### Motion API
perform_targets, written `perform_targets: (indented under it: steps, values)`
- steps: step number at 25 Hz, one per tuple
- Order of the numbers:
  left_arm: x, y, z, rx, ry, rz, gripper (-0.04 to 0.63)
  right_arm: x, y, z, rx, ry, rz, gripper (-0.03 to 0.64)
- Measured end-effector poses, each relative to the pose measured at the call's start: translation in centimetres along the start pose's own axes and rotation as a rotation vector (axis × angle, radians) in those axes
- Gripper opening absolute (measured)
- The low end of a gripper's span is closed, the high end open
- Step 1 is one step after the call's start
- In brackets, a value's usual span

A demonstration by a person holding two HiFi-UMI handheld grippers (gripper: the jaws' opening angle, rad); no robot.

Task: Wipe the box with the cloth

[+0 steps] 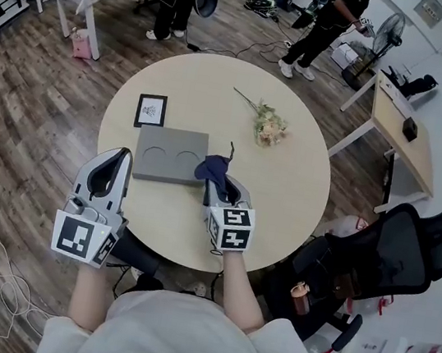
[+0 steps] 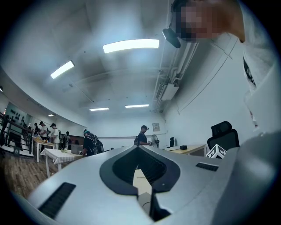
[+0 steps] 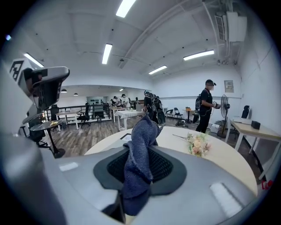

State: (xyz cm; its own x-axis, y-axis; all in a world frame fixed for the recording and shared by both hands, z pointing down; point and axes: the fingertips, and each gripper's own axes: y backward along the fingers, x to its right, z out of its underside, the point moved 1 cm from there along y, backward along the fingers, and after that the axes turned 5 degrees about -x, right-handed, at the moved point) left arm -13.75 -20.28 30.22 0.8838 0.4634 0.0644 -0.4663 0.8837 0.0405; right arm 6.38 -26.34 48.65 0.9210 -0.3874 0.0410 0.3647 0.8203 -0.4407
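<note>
The flat grey box (image 1: 170, 154), with two round recesses in its top, lies near the middle of the round table (image 1: 293, 191). My right gripper (image 1: 221, 183) is at the box's right end and is shut on the dark blue cloth (image 1: 213, 167). In the right gripper view the cloth (image 3: 140, 154) stands bunched up between the jaws of the right gripper (image 3: 141, 147) and hides the box. My left gripper (image 1: 121, 157) hovers by the box's near left corner, shut and holding nothing. In its own view the left gripper (image 2: 138, 148) points upward at the room.
A small framed picture (image 1: 150, 110) lies beyond the box, and a dried flower sprig (image 1: 268, 125) lies to the right of it. A black office chair (image 1: 392, 249) stands close at the right. A wooden desk (image 1: 403, 130) and several people are farther off.
</note>
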Motion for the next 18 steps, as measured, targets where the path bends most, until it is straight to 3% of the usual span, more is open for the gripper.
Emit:
perform_targets:
  steps: [18]
  values:
    - [6.0,1.5,-3.5,0.075,-0.021,-0.036,0.002,1.6,10.5,-6.9,0.258,0.081,-0.018,0.101]
